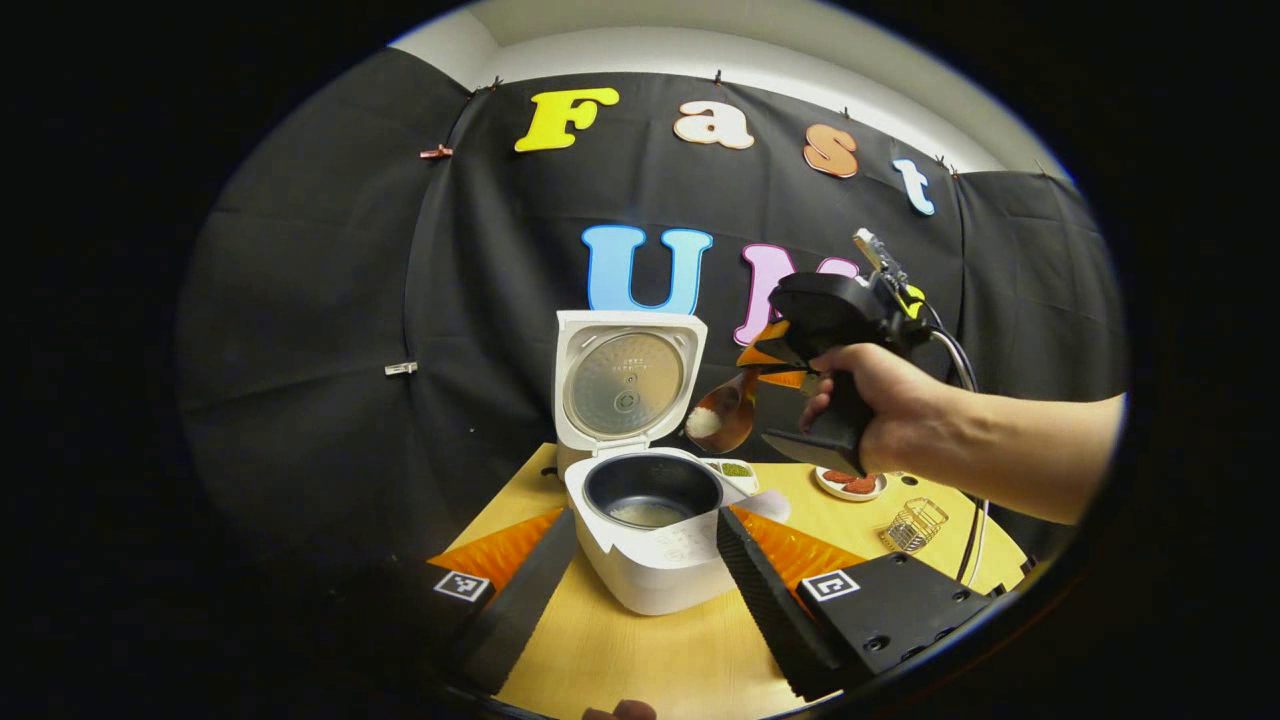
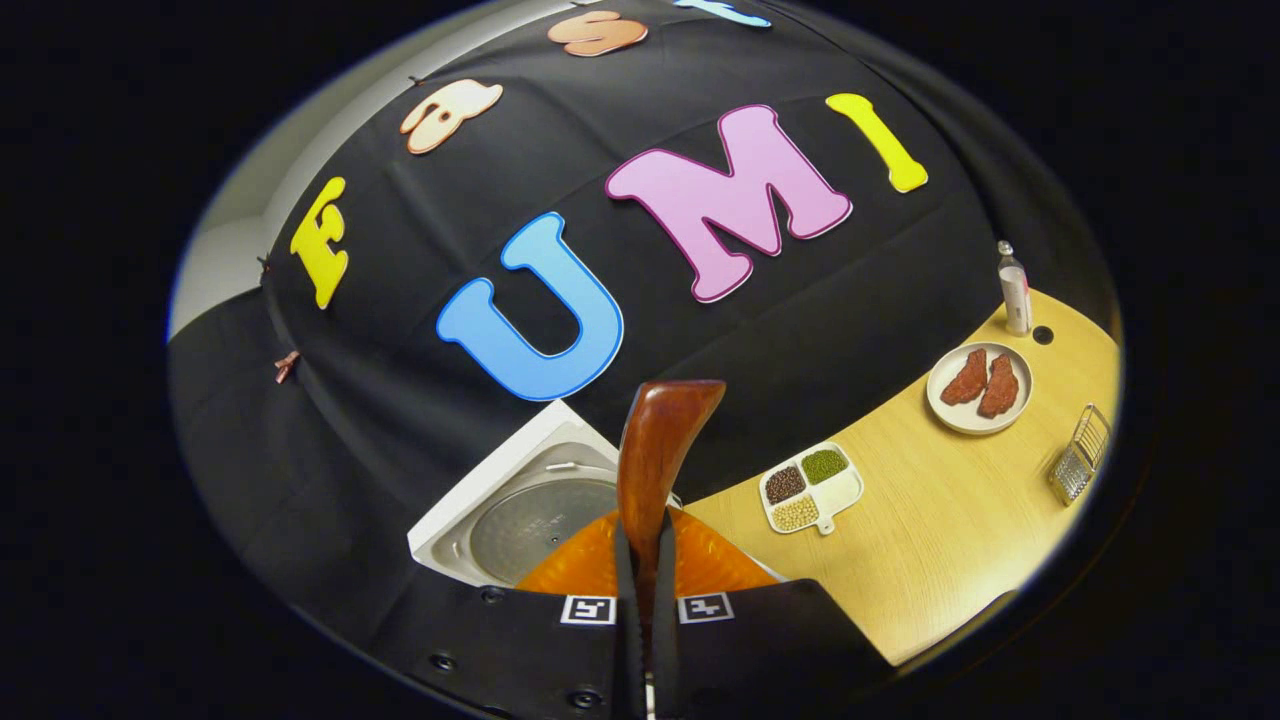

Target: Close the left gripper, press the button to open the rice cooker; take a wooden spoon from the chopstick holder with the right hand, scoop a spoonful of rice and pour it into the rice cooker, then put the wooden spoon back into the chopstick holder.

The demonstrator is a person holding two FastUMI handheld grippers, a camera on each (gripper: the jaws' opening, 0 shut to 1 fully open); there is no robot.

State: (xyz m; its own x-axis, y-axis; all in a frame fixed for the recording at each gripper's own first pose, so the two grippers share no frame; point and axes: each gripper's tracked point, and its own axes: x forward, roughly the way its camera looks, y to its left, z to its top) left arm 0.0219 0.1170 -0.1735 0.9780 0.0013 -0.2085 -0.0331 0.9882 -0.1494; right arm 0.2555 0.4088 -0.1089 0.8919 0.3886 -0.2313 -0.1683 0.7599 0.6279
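Left gripper [image 1: 645,560] stands with fingers apart, straddling the front of the rice cooker [image 1: 655,545] — lid up, some rice in the pot. Just above the cooker and to its right, the right gripper [image 1: 770,368] is clamped on the wooden spoon [image 1: 722,414], its bowl carrying rice. Beyond the cooker — a divided dish [image 1: 735,472] of grains.

In the right gripper view, the wooden spoon [image 2: 655,450] rises from between the right hand-held gripper's [image 2: 645,590] fingers; its bowl faces away, so any load is hidden, and its lower handle is buried between the fingers. The rice cooker [image 2: 500,500] shows a lid corner alone, the rest covered by the gripper body. In the left gripper view, the cooker's near base [image 1: 650,580] sits behind the left hand-held gripper's [image 1: 645,570] fingers. The far compartment tray [image 1: 738,470] is partly hidden by the cooker. The plate [image 1: 850,485] is partly covered by the hand [image 1: 880,405]; its contents are too small to identify.
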